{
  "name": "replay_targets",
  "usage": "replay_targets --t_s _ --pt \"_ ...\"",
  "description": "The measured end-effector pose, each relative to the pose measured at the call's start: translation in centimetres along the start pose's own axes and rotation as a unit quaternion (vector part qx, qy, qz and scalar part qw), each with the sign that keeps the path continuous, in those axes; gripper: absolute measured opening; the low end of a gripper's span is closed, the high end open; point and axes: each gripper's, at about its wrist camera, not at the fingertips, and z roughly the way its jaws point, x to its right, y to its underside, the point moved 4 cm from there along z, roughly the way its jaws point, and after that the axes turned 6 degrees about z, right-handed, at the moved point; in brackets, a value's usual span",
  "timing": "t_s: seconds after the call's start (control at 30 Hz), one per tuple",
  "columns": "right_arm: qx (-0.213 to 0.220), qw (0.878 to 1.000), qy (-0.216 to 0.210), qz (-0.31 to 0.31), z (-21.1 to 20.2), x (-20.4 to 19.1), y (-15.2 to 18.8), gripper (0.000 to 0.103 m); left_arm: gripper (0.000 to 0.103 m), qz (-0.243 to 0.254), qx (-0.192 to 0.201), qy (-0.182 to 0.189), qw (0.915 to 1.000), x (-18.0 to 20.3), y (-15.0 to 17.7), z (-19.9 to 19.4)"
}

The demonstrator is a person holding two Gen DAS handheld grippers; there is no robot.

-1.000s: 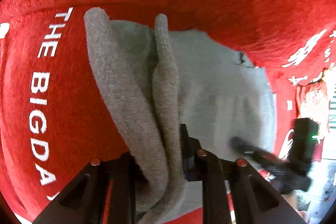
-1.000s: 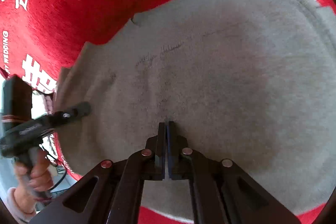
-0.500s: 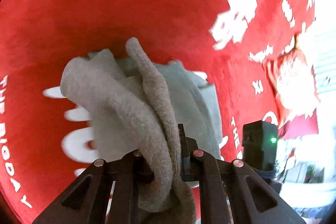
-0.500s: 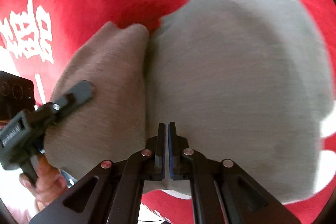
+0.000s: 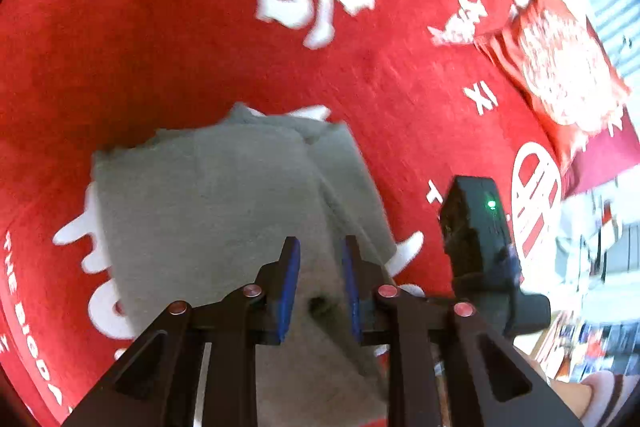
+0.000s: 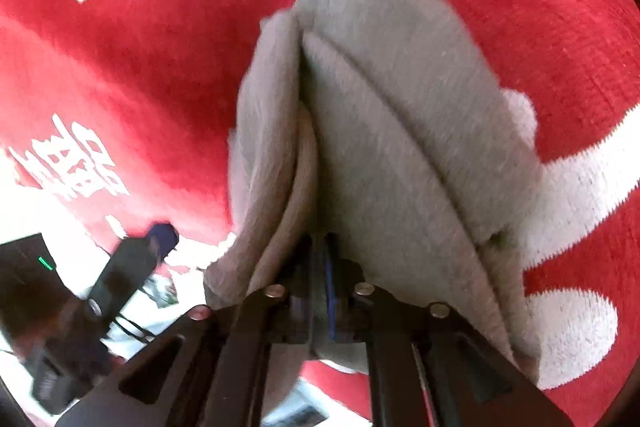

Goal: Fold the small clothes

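A small grey knit garment (image 5: 224,203) lies folded on the red cloth with white lettering. My left gripper (image 5: 318,247) is open just above its near edge, blue pads apart, holding nothing. In the right wrist view the same grey garment (image 6: 400,131) rises in folded layers from my right gripper (image 6: 320,247), which is shut on its near edge. The right gripper's body (image 5: 476,239) shows at the right of the left wrist view, and the left gripper (image 6: 132,263) shows at lower left of the right wrist view.
The red cloth (image 5: 160,27) with white characters covers the whole surface. A red packet with a white print (image 5: 560,67) lies at the far right. Beyond the cloth's right edge is a bright cluttered room.
My left gripper has let go of the grey fabric and opened; the lifted part now lies folded over flat. My right gripper stays shut on the garment's edge, and both have shifted over the cloth.
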Motion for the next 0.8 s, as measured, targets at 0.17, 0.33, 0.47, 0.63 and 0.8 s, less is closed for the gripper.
replay_targets --t_s 0.17,0.33,0.47,0.63,0.8 --pt "-0.004 0.993 -0.098 0.071 -0.2 0.8 -1.6 0.052 0.093 -0.065 0.035 -0.059 0.9955 -6.3 1.5 -3.3" --pt "-0.029 0.991 -0.1 0.08 0.4 0.7 -2.9 0.054 0.093 -0.131 0.02 -0.121 0.9838 -11.8 4.1 -3.4" --pt "-0.047 0.99 -0.114 0.073 0.5 -0.1 -1.7 0.071 0.093 -0.187 0.004 -0.132 0.9734 -15.3 6.7 -2.8" --pt "-0.037 0.984 -0.137 0.109 -1.7 2.0 -1.8 0.076 0.093 -0.241 -0.014 -0.138 0.9607 -17.7 8.7 -1.3" --pt "-0.067 0.994 -0.072 0.048 0.6 -0.8 -2.0 0.074 0.093 -0.217 -0.023 -0.151 0.9642 -17.1 8.8 0.5"
